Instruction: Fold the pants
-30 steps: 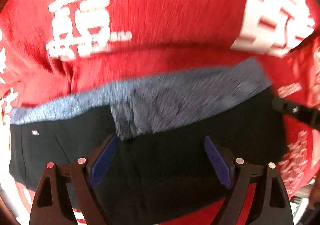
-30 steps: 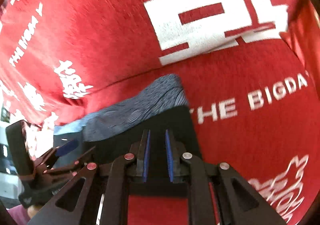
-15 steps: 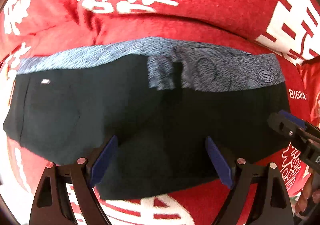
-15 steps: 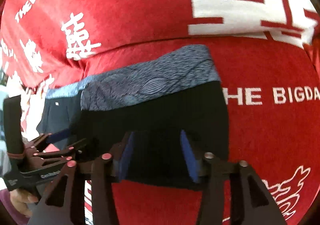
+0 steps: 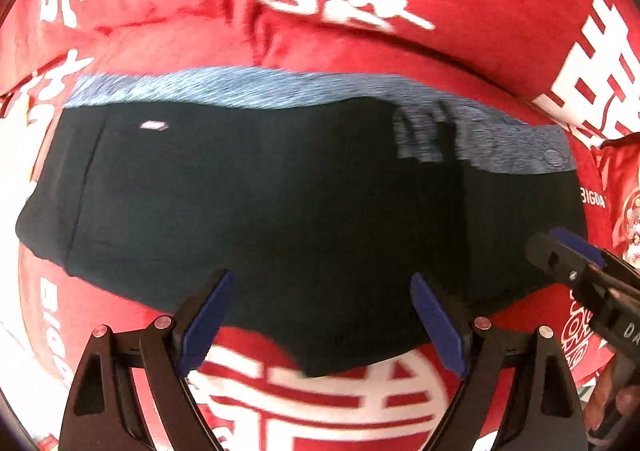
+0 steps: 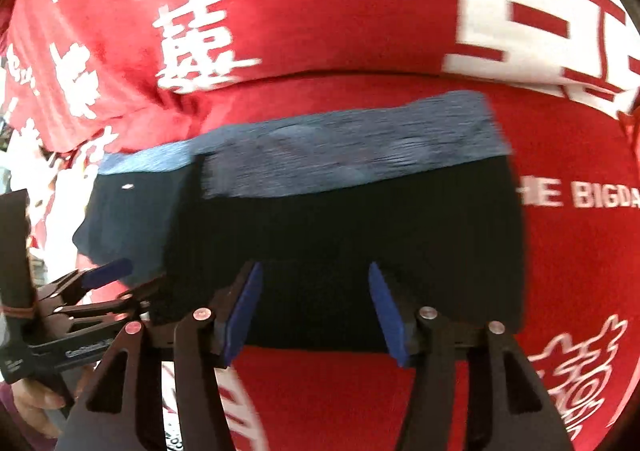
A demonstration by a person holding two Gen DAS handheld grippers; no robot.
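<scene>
- The left hand-held gripper (image 5: 322, 325) hangs just above the near hem of the pants (image 5: 280, 203), its blue pads spread wide apart and holding nothing.
- The right hand-held gripper (image 6: 316, 307) is likewise parted and empty, poised over the right end of the garment; in the left view it shows at the far right edge.
- The pants lie flat as a dark, short shape on a red cloth (image 5: 360, 51) printed with white characters. The grey-blue waistband (image 5: 260, 89) runs along the far edge.
- The right portion appears already turned over the middle: a second strip of waistband lies on top there, with a straight vertical edge beside it. This looks like one fold laid down, with at least one more to come, though motion blur hides the detail.
- To do the next fold well, I judge each gripper should take both layers at the outer edge: one near the waistband corner, one near the hem.
- Lifting both ends evenly and carrying them across together would keep the waistband edges aligned.
- A risk: pinching the red cloth underneath along with the fabric, since it is soft and wrinkled close by.
</scene>
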